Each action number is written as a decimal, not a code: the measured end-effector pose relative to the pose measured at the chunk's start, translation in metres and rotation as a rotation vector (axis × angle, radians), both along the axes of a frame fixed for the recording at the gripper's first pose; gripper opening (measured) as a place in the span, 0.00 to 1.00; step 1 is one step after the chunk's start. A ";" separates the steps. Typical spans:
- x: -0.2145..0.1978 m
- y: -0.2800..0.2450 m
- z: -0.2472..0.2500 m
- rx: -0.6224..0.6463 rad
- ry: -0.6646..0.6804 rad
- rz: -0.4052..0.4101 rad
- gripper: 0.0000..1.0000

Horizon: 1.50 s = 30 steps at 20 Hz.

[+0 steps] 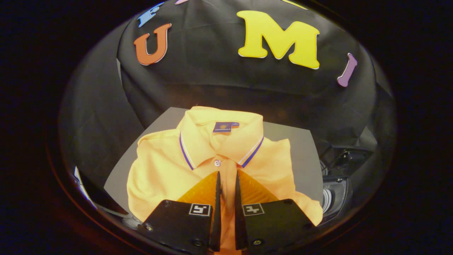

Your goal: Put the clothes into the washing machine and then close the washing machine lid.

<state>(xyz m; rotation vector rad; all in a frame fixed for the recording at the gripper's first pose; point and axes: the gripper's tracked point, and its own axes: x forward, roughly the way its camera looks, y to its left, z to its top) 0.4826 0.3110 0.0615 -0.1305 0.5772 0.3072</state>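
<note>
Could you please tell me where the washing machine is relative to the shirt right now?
In the gripper view, the washing machine sits off the right edge of the grey board holding the yellow polo shirt, right of the tongs.

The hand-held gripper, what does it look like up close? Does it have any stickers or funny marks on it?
The hand-held gripper has two chunky black blocks side by side, each with a small square black-and-white marker on top, like a maze sticker. Small screws sit low on the blocks. From each block a thin, wedge-shaped finger with a ribbed side tapers to a point, over the yellow polo shirt.

A grey mat (300, 148) lies before the black cloth wall (212, 81).
</note>
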 end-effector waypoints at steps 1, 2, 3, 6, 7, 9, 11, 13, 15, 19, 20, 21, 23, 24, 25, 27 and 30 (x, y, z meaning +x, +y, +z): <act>0.000 0.000 0.000 0.039 -0.001 0.017 0.16; -0.002 0.000 0.003 0.082 -0.002 0.039 0.12; -0.004 -0.002 0.004 0.110 0.005 0.057 0.10; -0.017 -0.011 0.009 0.179 -0.003 0.103 0.07; -0.023 -0.013 0.013 0.203 -0.008 0.128 0.07; -0.032 -0.019 0.021 0.242 -0.027 0.154 0.07; -0.045 -0.028 0.038 0.291 -0.062 0.184 0.07; -0.057 -0.042 0.059 0.322 -0.108 0.202 0.07; -0.072 -0.060 0.082 0.339 -0.162 0.208 0.07; -0.110 -0.111 0.125 0.342 -0.275 0.181 0.07; -0.121 -0.124 0.135 0.349 -0.296 0.168 0.07; -0.132 -0.140 0.145 0.363 -0.320 0.142 0.07; -0.150 -0.173 0.168 0.376 -0.372 0.084 0.07; -0.158 -0.192 0.177 0.365 -0.402 0.051 0.07; -0.166 -0.208 0.186 0.353 -0.427 0.026 0.07; -0.184 -0.238 0.200 0.334 -0.475 -0.027 0.07; -0.200 -0.283 0.213 0.291 -0.517 -0.095 0.07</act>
